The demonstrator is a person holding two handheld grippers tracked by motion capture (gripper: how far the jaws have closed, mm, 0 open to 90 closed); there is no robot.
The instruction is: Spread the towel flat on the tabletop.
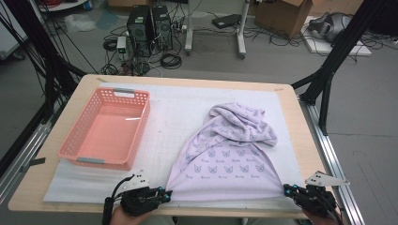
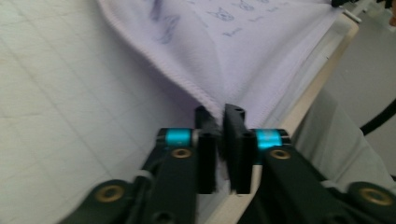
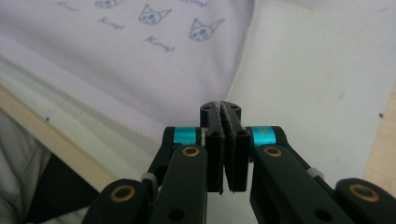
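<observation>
Item one: a lilac cloth (image 1: 224,157) printed with small cat faces, lying on the right half of the worktop (image 1: 291,122) over a white mat (image 1: 173,112). Its near edge is drawn out straight along the near side of the worktop; its far part is bunched into a rumpled heap (folds overlap there, so the shape underneath cannot be made out).

Item two: left gripper (image 1: 164,193), at the near edge, left of the cloth. In the left gripper view the gripper (image 2: 219,114) has the cloth's (image 2: 233,51) near left corner pinched between its black jaws; a narrow slit shows between them lower down, and the hem runs away from the tips.

Item three: right gripper (image 1: 287,189), at the near right corner of the worktop. In the right gripper view the gripper (image 3: 221,108) is clamped tight on the cloth's (image 3: 140,60) near right corner, the stitched edge caught between the jaws.

Item four: a pink slatted basket (image 1: 141,119) with grey handles, on the left half of the worktop, well apart from the cloth.

Item five: floor beyond the worktop, with computer towers (image 1: 150,28), loose cables and cardboard boxes (image 1: 286,16).
</observation>
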